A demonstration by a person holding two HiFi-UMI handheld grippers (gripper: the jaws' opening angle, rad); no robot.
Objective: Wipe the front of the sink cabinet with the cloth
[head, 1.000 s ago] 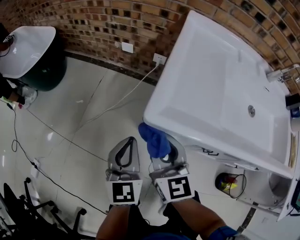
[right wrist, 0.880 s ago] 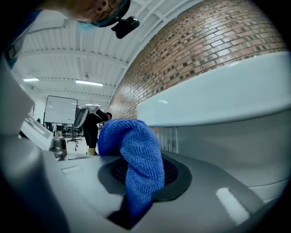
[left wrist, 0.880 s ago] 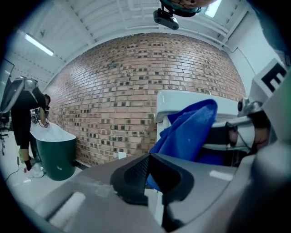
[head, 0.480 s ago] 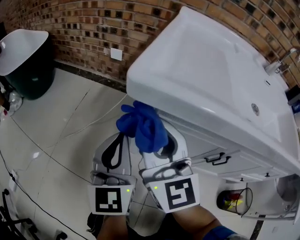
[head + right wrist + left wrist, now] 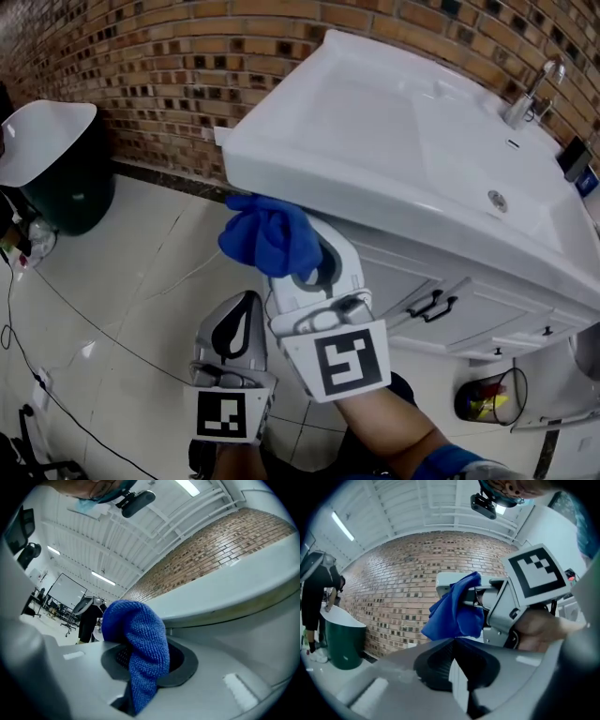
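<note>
Grips blue cloth (image 5: pixel 267 236) in right claw (image 5: pixel 302 267), up at 10 o'clock of cabinet (image 5: pixel 398 274) front, just under sink (image 5: pixel 375 131) rim. Holds left claw (image 5: pixel 246 309) closed, empty, at 7 o'clock. Looks soft, light, floppy; best pinched mid-bunch, wad forward.

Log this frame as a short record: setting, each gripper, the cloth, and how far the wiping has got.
Setting: white sink on a white cabinet, against a brick wall
Right gripper: shut on the blue cloth, raised under the sink's left front corner
Left gripper: shut, empty, lower and beside the right one
Cloth contact: cannot tell whether it touches the cabinet
Cabinet front: two dark handles, to the right of the cloth
Floor: green bin at left, small basket at lower right
</note>
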